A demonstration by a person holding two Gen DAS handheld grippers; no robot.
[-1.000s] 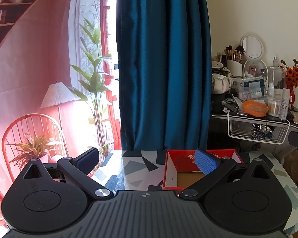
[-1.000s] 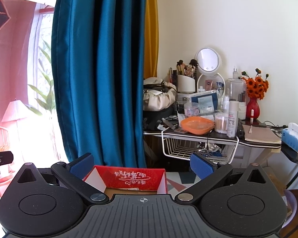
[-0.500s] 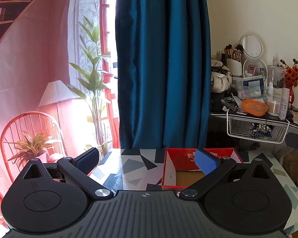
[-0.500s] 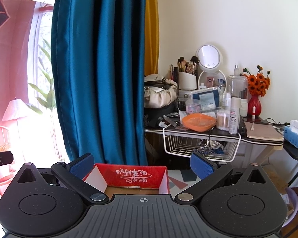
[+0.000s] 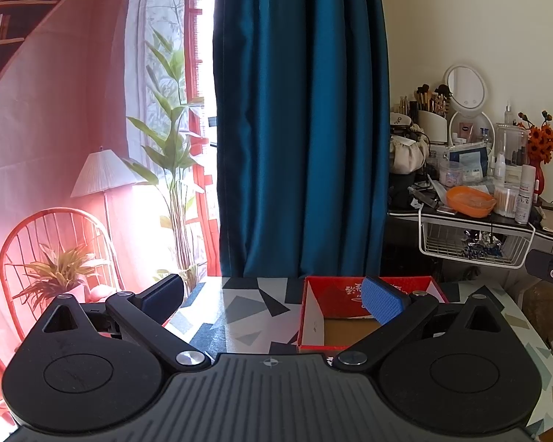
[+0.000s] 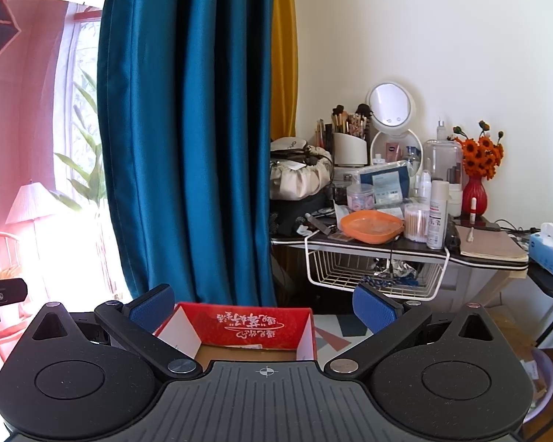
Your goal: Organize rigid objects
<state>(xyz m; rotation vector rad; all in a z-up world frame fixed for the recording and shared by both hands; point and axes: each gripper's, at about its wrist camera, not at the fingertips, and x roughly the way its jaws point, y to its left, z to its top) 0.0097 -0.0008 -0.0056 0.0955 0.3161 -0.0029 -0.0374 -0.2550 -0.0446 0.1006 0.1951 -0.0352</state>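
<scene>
A red open cardboard box with white inner walls and a brown floor stands on the patterned table. It lies ahead and to the right in the left wrist view. In the right wrist view the box sits straight ahead between the fingers. What shows of its inside looks empty. My left gripper is open and holds nothing, above the table left of the box. My right gripper is open and holds nothing, just above the box's near side. No loose rigid objects show in either view.
A blue curtain hangs behind the table. A cluttered vanity desk with an orange bowl, bottles, a mirror and a wire basket stands to the right. A chair and plants stand at the left.
Both grippers have tilted or dropped slightly, so the table and box show a little more. Both stay open and empty.
</scene>
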